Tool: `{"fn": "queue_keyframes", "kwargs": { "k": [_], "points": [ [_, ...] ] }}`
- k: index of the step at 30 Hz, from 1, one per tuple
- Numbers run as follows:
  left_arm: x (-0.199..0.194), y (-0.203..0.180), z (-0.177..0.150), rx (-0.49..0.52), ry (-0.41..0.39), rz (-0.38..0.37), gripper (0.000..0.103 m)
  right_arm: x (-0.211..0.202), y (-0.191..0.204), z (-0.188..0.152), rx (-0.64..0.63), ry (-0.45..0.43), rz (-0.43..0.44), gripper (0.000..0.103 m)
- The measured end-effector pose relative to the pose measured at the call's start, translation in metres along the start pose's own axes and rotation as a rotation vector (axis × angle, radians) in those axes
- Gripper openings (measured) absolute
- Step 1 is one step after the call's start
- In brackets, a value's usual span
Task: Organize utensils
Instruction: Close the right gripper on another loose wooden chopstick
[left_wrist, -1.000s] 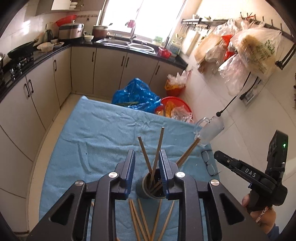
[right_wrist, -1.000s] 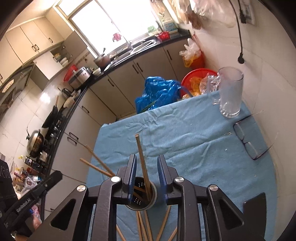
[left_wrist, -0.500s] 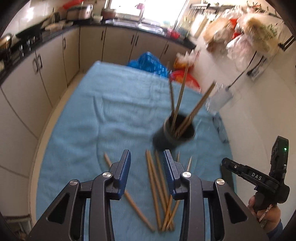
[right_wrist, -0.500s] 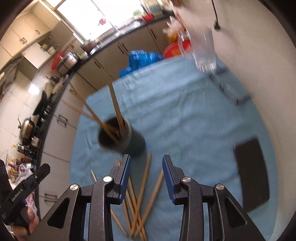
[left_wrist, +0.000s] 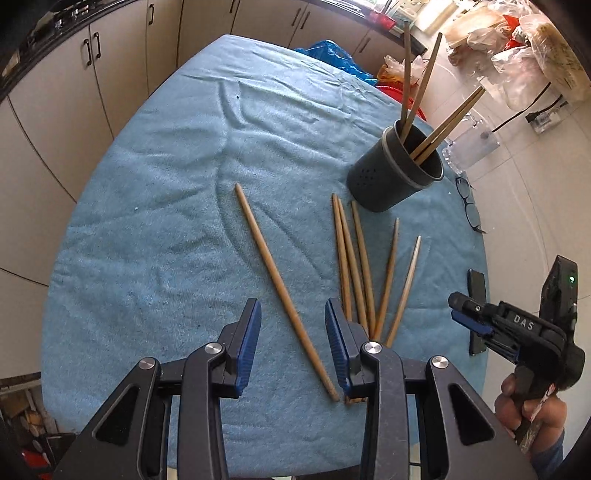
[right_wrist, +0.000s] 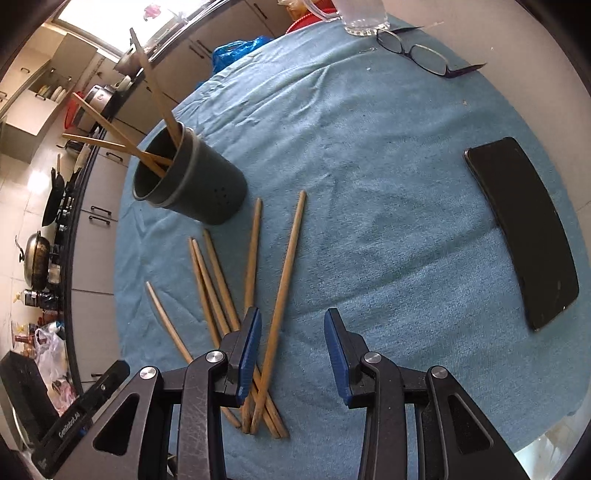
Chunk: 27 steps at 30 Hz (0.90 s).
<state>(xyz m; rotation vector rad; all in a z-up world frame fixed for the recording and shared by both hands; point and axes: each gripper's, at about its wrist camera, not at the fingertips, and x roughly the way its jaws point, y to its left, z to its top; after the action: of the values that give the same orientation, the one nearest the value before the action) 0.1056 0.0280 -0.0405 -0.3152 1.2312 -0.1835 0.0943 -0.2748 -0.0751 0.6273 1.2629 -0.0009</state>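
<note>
Surface: the counter (left_wrist: 155, 206) under your hands is spread with a blue towel (right_wrist: 369, 155)
Holder: a dark utensil cup (left_wrist: 391, 177) stands upright toward the counter's far right, with four chopsticks leaning out of it
Loose chopsticks: one single chopstick (left_wrist: 280, 288) lies apart near the near edge; the fanned chopstick bundle (left_wrist: 365, 269) lies just right of it, between the cup and the near edge
Left hand-held gripper (left_wrist: 291, 343): your jaws are released, straddling the single chopstick without pressing it
Right hand-held gripper (right_wrist: 291, 350): your jaws are released; one chopstick of the bundle passes between them beside the left pad, unpinched
Right hand (left_wrist: 528, 410): it grips the handle off the counter's right edge
Bystanders: phone (right_wrist: 524, 229) at the right edge; eyeglasses (right_wrist: 424, 55) and a clear glass mug (right_wrist: 362, 14) at the far right corner
</note>
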Motion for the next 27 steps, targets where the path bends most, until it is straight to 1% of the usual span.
{"fn": "queue_keyframes", "kwargs": {
  "k": [5, 12, 19, 27],
  "points": [
    [-0.004, 0.005, 0.002, -0.024, 0.006, 0.005, 0.034, 0.013, 0.003, 0.012, 0.014, 0.024, -0.017, 0.038],
    [-0.009, 0.020, 0.004, -0.067, 0.000, 0.021, 0.034, 0.033, 0.016, 0.032, -0.002, 0.038, -0.051, 0.038],
    [-0.010, 0.039, 0.007, -0.127, -0.001, 0.035, 0.034, 0.054, 0.022, 0.042, -0.007, 0.068, -0.072, 0.038],
    [-0.002, 0.039, 0.011, -0.146, 0.013, 0.043, 0.034, 0.073, 0.024, 0.048, -0.035, 0.101, -0.102, 0.038]
  ]
}}
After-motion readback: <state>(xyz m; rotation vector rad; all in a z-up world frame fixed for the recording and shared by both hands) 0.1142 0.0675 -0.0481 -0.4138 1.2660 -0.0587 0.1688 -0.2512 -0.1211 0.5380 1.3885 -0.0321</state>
